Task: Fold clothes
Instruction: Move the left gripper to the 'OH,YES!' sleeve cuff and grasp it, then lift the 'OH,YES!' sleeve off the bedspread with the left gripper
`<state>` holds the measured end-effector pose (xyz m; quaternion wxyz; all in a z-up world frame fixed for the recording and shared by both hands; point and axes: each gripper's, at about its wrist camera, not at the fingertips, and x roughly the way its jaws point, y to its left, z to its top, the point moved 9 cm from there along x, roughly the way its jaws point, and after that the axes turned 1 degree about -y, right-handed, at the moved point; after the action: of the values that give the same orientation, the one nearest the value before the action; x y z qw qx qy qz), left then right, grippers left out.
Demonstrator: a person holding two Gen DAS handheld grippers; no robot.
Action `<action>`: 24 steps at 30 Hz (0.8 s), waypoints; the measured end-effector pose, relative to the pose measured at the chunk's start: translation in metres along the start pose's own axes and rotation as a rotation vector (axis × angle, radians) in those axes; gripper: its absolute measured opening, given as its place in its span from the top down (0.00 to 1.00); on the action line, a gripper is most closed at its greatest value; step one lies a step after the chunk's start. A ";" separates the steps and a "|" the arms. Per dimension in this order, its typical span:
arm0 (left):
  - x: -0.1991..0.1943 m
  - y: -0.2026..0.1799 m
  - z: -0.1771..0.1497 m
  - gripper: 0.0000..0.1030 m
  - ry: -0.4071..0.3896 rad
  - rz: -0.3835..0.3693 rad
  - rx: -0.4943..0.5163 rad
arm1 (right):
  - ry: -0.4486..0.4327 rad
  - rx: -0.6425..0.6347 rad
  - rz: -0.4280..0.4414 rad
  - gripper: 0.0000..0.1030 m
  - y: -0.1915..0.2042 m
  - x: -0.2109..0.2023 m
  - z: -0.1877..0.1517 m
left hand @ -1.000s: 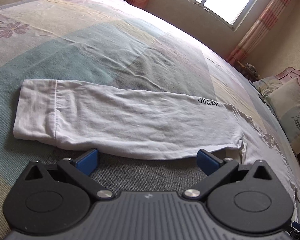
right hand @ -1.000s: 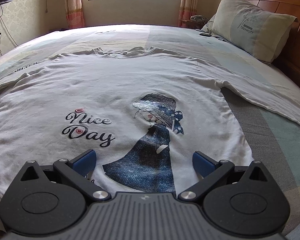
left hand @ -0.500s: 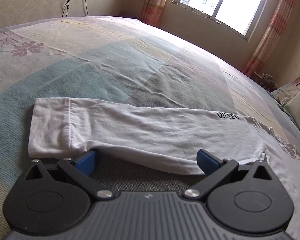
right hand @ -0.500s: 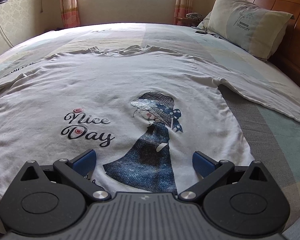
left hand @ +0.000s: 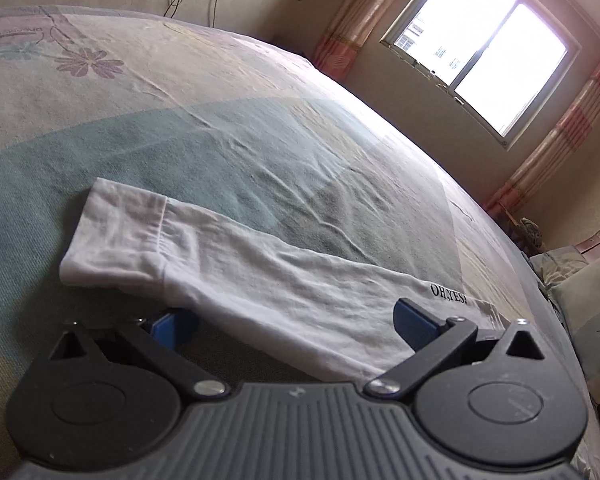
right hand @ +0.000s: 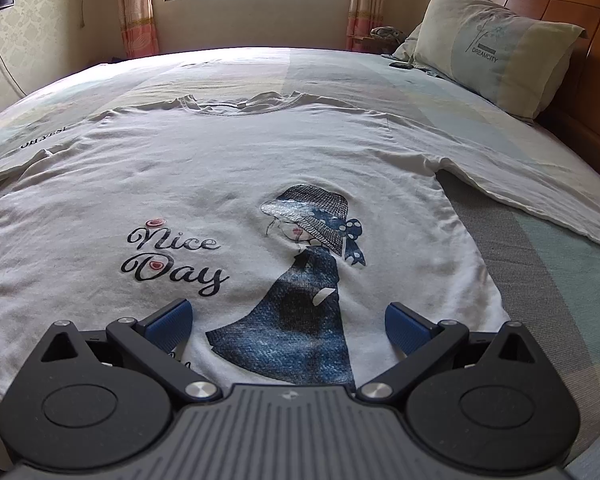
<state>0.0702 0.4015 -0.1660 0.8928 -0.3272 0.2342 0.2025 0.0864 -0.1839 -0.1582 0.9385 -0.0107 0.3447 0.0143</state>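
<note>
Basically nothing is folded yet. Starting on the left: the left gripper [left hand: 296, 326] has its jaws spread wide and isn't holding anything. The sleeve [left hand: 236, 268] lies flat on the bed [left hand: 220, 128], running across just ahead of the fingers, with the cuff [left hand: 116, 232] out past the left finger and the "OH,YES!" print beside the right finger. The left fingertip looks tucked under the sleeve's near edge, but I can't tell for sure.

Over to the right gripper [right hand: 288, 326]: also wide open, empty. The shirt [right hand: 228, 176] is spread face-up ahead of it, with the hem area between the fingers, the "Nice Day" lettering beyond the left finger and the girl graphic straight ahead. The other sleeve [right hand: 540, 204] stretches out past the right finger, toward the pillow [right hand: 496, 44].

So my read: the shirt is laid out, both sleeves are still out, and every fold is left to do.
</note>
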 end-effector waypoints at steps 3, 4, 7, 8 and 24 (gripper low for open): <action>-0.005 0.015 0.003 0.01 -0.011 -0.017 -0.059 | -0.004 0.000 -0.001 0.00 0.000 0.000 0.000; -0.005 0.015 0.003 0.01 -0.007 -0.029 -0.062 | -0.005 0.001 -0.001 0.00 0.000 0.001 0.000; -0.001 0.005 0.001 0.01 0.015 -0.103 -0.090 | -0.008 0.002 -0.003 0.00 0.000 0.001 0.000; 0.001 0.001 0.000 0.01 0.018 -0.122 -0.093 | -0.008 0.002 -0.003 0.00 0.001 0.001 0.000; 0.033 -0.008 0.021 0.01 -0.089 -0.081 -0.166 | -0.012 0.003 -0.005 0.00 0.001 0.001 0.000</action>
<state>0.1068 0.4170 -0.1660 0.8795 -0.4000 0.1634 0.1994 0.0874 -0.1831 -0.1586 0.9406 -0.0101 0.3391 0.0114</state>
